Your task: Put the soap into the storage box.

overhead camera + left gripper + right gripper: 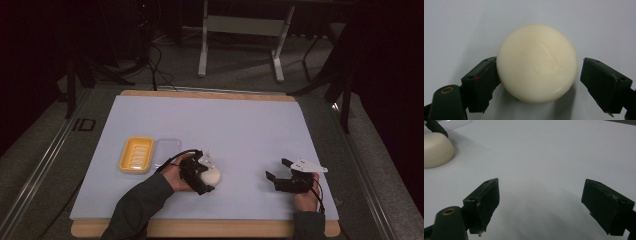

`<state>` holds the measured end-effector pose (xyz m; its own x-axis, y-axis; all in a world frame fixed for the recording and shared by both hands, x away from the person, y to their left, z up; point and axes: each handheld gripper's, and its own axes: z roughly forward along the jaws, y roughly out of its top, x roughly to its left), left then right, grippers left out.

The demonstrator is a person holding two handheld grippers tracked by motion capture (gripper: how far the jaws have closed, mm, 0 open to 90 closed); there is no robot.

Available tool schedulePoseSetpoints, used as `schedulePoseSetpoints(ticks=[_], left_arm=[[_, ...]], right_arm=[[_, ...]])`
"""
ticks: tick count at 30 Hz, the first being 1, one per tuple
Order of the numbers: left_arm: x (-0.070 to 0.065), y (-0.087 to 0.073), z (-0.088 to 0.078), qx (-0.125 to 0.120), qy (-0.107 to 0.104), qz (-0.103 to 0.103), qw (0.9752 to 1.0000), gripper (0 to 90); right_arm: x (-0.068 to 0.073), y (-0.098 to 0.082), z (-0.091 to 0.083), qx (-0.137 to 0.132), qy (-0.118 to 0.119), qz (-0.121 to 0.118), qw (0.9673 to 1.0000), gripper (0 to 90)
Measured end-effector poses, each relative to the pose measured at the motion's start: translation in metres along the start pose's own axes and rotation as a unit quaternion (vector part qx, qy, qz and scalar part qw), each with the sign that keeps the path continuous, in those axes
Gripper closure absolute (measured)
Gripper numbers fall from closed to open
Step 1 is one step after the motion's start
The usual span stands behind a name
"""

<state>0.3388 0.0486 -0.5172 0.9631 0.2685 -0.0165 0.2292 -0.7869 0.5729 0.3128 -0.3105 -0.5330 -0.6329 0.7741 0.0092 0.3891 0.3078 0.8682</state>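
soap: sits between left gripper jaws — one touching, other apart
right gripper: jaws apart — empty

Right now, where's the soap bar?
In the high view the soap bar lies on the white mat, near its front left, between the left gripper's jaws, right of the yellow dish.

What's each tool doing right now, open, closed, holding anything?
Left tool: open around the soap bar; one jaw touches it, the other stands clear, so no grip.
Right tool: open, holding nothing, over the white mat.
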Motion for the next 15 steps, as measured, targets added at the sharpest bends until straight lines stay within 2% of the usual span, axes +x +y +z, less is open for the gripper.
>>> schedulePoseSetpoints(ticks=[4, 10, 15], left_arm=[[0.0003, -0.0009, 0.0040, 0.001, 0.000, 0.004, 1.0000, 16.0], [0.0024, -0.0021, 0.0067, -0.004, -0.001, -0.002, 1.0000, 20.2], [0.0020, -0.0020, 0.0074, -0.003, 0.006, 0.003, 1.0000, 21.8]], right_arm=[[0.0000, 0.0000, 0.0000, 0.000, 0.000, 0.000, 1.0000, 14.5], [-0.0001, 0.0000, 0.0000, 0.000, 0.001, 0.001, 1.0000, 14.5], [-0.0001, 0.0000, -0.0001, -0.001, 0.001, 0.001, 1.0000, 14.5]])
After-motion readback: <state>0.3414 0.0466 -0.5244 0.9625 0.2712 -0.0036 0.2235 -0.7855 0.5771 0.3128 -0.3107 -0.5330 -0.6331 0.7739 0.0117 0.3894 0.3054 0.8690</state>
